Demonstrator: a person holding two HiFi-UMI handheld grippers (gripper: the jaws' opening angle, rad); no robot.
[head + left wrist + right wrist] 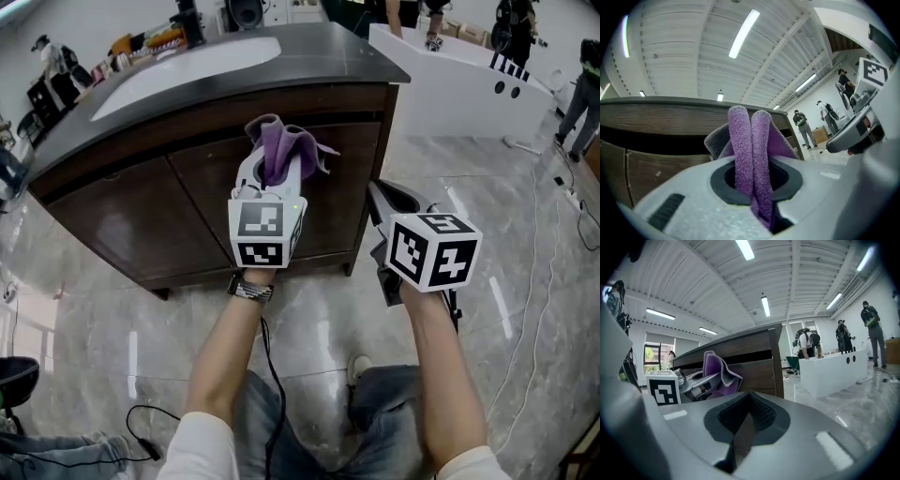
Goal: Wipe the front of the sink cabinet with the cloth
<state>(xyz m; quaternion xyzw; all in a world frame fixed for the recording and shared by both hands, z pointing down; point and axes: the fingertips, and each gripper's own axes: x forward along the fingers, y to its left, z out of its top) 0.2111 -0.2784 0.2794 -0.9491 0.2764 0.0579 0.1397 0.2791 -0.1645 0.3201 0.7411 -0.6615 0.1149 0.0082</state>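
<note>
Left gripper (273,167): a pale grey shell is fitted with a cube (267,234) faced in black-and-white square markers. Right gripper (382,195): dark jaws and a second marker cube (433,249) are seen. A black cable (272,375) is trailed below. A dark patterned wristband (251,290), white sleeves (202,448) and blue jeans (384,412) are worn.

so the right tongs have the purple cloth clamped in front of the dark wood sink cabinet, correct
Not quite. The left tongs are the ones shut on the purple cloth in front of the dark wood sink cabinet. The left gripper view shows it pinched between them. The right tongs are shut with nothing in them.
</note>
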